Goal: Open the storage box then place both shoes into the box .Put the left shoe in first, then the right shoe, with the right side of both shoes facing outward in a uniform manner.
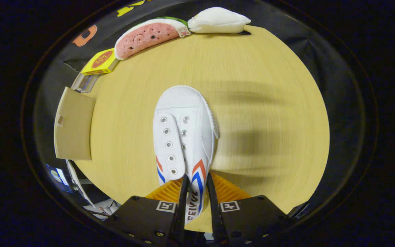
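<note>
Box lid: a tan flap (72,127) stands at the table's left edge, well apart from the shoe.
Yellow box: a small yellow carton (99,62) sits at the far left rim.
Toys: a watermelon slice plush (149,36) and a white plush (218,21) lie along the far edge.
Shoe: the white sneaker (183,137) points away, its heel side between the fingers.
Gripper: the gripper (196,195) is nearly closed, both fingers squeezing the shoe's side wall.
Table: round, light wood (269,85), with black cloth around it.
</note>
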Motion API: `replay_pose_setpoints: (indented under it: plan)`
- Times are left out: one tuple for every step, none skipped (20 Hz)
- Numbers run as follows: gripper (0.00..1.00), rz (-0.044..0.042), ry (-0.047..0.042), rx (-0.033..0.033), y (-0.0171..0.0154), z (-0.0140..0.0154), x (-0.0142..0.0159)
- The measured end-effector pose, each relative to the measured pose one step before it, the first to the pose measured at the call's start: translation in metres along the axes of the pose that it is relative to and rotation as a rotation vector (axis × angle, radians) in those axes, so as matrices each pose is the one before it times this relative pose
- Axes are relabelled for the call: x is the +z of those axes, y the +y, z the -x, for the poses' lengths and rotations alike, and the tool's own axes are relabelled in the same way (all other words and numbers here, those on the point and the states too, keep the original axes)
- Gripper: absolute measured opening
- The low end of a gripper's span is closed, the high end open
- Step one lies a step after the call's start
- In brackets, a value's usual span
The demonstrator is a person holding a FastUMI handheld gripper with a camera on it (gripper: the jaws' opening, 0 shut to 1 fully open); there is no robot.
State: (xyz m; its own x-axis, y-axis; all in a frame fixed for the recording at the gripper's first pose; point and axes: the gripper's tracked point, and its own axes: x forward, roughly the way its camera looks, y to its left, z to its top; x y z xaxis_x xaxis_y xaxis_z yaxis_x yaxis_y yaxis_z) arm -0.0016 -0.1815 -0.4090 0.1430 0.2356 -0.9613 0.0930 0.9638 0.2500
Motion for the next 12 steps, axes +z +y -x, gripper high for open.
replay_pose_setpoints:
  plan:
    - [0.26, -0.01511, -0.00203, 0.00374, 0.00003, -0.00799, -0.00182]
    - [0.20, -0.02108, -0.00275, 0.00102, -0.00231, 0.01226, 0.00607]
    - [0.08, -0.01310, -0.00479, 0.00336, 0.00145, -0.00703, -0.00444]
    - [0.08, -0.02030, -0.00982, 0.01033, 0.00225, 0.00084, -0.01015]
    - [0.00, -0.00399, -0.00426, 0.01124, 0.00091, -0.00075, 0.00697]
    - [0.00, -0.01072, -0.00365, 0.01292, 0.00294, 0.00164, -0.00197]
    - [0.00, -0.00956, -0.00493, 0.01768, 0.00528, 0.00183, -0.00196]
    - [0.00, -0.00321, -0.00095, 0.02070, 0.00995, 0.00297, -0.00429]
    - [0.00, 0.00061, -0.00391, 0.01951, 0.01010, 0.00162, -0.00169]
    - [0.00, 0.00080, -0.00749, 0.01624, 0.00870, 0.00416, -0.00175]
    - [0.00, 0.00097, -0.01053, 0.01656, 0.00953, 0.00374, -0.00099]
    - [0.00, 0.00135, -0.01032, 0.01720, 0.01259, 0.00510, -0.00050]
